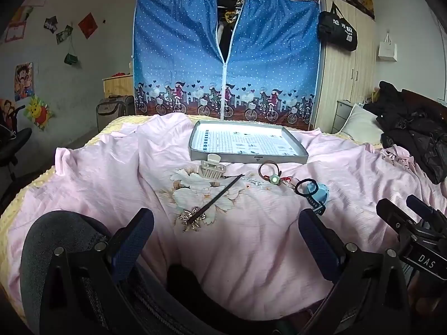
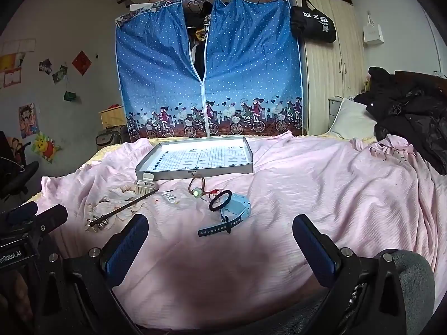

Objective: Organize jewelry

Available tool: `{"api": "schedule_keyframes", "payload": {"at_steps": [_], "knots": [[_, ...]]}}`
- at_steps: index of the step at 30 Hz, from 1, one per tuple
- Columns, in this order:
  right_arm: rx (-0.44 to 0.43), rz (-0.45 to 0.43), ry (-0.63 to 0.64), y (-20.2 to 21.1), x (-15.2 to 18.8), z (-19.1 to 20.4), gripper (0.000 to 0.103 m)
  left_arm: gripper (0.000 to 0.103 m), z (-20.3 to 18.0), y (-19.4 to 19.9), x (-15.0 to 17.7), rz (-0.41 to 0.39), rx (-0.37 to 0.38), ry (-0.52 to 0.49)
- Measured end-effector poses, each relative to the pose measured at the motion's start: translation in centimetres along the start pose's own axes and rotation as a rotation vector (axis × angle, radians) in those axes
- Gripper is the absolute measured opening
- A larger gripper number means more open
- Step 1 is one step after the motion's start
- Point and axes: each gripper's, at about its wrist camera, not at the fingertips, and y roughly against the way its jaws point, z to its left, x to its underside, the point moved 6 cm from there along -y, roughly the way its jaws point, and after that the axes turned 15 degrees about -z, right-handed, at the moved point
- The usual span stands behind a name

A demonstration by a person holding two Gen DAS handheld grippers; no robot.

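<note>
Two grippers are in your hands, both with jaws spread wide and nothing between them: your left gripper [image 1: 226, 231] hangs low over the pink bedsheet [image 1: 251, 251], your right gripper [image 2: 220, 240] likewise, each short of the jewelry. Just beyond your left fingers lies a dark hair stick [image 1: 215, 198], its ornate gilt end nearest you and its tip pointing toward a cream claw clip [image 1: 211, 166]. To the right of these sit a brown hair tie with a pale green charm [image 1: 269, 171], a black hair tie [image 1: 306, 186] overlapping a light blue watch [image 1: 318, 192], and small silver pieces [image 1: 252, 181] between stick and charm. Your right view alone shows the watch's dark strap [image 2: 215, 229] trailing toward you, nearly between the fingers; your left view cuts most of it off behind a finger. Behind the row, a shallow grey tray [image 1: 248, 157] with a gridded, printed floor stands square on the sheet, its near wall close to the clip. Legible writing: "DAS" on the right tool body seen from the left, "enRobot.AI" on the left tool seen from the right; the black bag [image 2: 313, 23] on the wardrobe carries white characters too small to read. The sheet to the right of the watch is open as far as the dark coats [image 2: 413, 111].
</note>
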Motion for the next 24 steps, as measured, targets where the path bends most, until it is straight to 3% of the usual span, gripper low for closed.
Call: {"api": "schedule_keyframes", "payload": {"at_steps": [24], "knots": [[-0.002,-0.001,-0.001,-0.05,0.05,0.01,0.103,0.102,0.51,-0.02,0.05,0.004,-0.006,0.021]]}}
